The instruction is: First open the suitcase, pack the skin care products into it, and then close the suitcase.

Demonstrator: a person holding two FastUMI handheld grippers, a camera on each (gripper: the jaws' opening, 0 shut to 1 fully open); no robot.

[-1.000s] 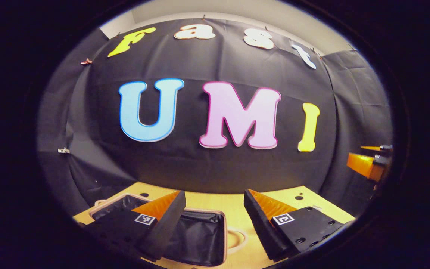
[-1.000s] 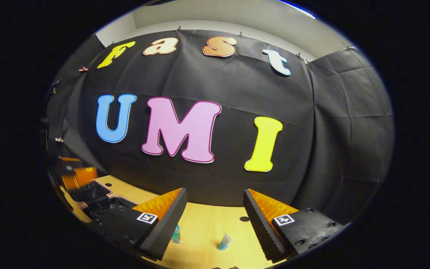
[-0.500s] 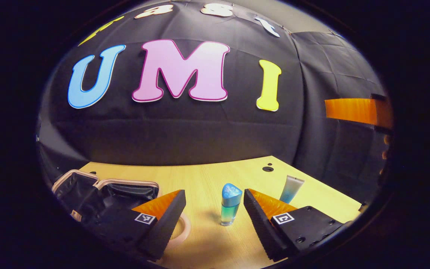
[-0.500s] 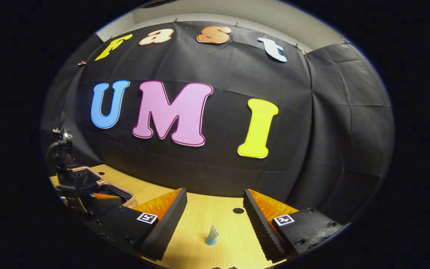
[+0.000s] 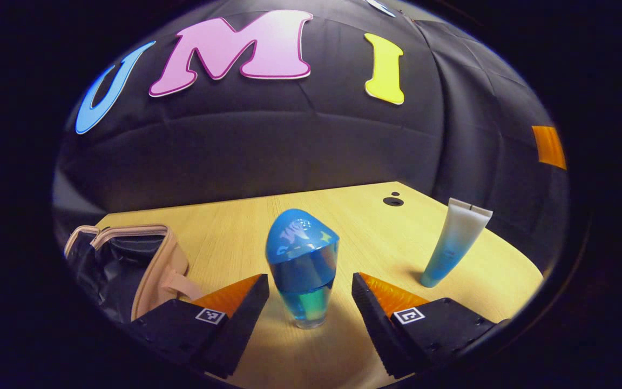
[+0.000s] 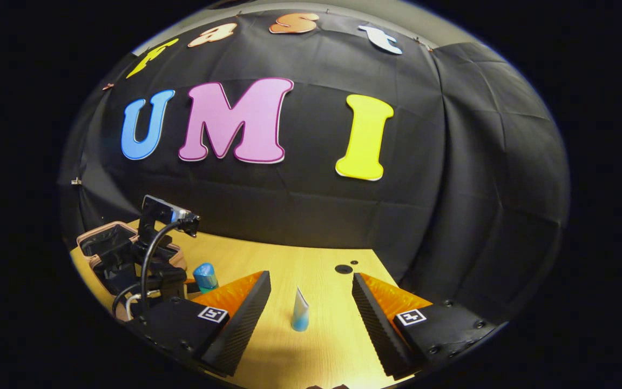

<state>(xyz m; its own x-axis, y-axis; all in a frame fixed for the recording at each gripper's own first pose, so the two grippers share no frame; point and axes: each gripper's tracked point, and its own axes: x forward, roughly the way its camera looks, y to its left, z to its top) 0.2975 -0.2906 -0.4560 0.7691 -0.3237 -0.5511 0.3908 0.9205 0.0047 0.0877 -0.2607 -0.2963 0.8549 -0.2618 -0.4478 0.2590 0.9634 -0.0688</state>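
the left gripper [image 5: 310, 294] has its fingers spread wide, one on each side of the blue bottle [image 5: 303, 267] without touching it. the bottle stands upright on the bench [image 5: 343, 227], long axis vertical, rounded cap up. the tube [image 5: 454, 241] stands on its cap nearer the bench's right edge, flat crimped end up, leaning slightly right. the open suitcase [image 5: 127, 265] lies at the bench's left edge, dark lining showing. the right gripper [image 6: 311, 302] is also spread apart, empty, with the tube [image 6: 299, 310] upright on the bench between and beyond its fingers.
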